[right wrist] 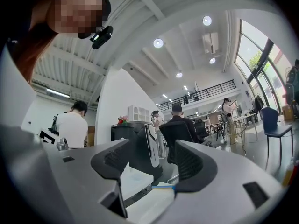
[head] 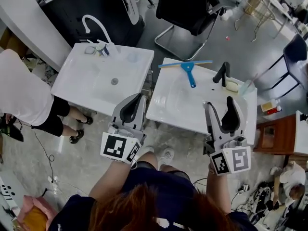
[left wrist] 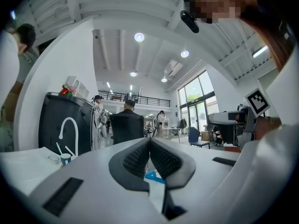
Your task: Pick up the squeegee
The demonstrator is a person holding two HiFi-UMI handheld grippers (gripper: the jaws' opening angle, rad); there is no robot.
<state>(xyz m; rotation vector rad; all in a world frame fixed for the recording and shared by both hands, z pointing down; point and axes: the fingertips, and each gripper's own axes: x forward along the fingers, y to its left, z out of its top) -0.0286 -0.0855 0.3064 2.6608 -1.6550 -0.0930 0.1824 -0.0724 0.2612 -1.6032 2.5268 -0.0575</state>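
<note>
The blue squeegee [head: 186, 68] lies flat at the back of the right white sink [head: 168, 105], its blade along the far rim and its handle pointing toward me. My left gripper [head: 139, 97] is shut and empty, hovering over the gap between the two sinks. Over the right sink's front edge, my right gripper [head: 219, 105] stands open with nothing between its fingers. In the left gripper view the jaws [left wrist: 149, 146] meet, and a bit of the blue squeegee [left wrist: 153, 176] shows below them. In the right gripper view the right gripper [right wrist: 152, 160] gapes wide, with the squeegee's blade [right wrist: 163, 186] far ahead.
A black faucet [head: 221, 73] and a soap bar [head: 232, 86] sit to the right of the squeegee. The left sink [head: 82, 85] has a white faucet [head: 98, 28]. A person in a white shirt [head: 19, 95] stands at left. A black chair [head: 187, 4] stands behind, and a wooden cabinet [head: 274, 136] at right.
</note>
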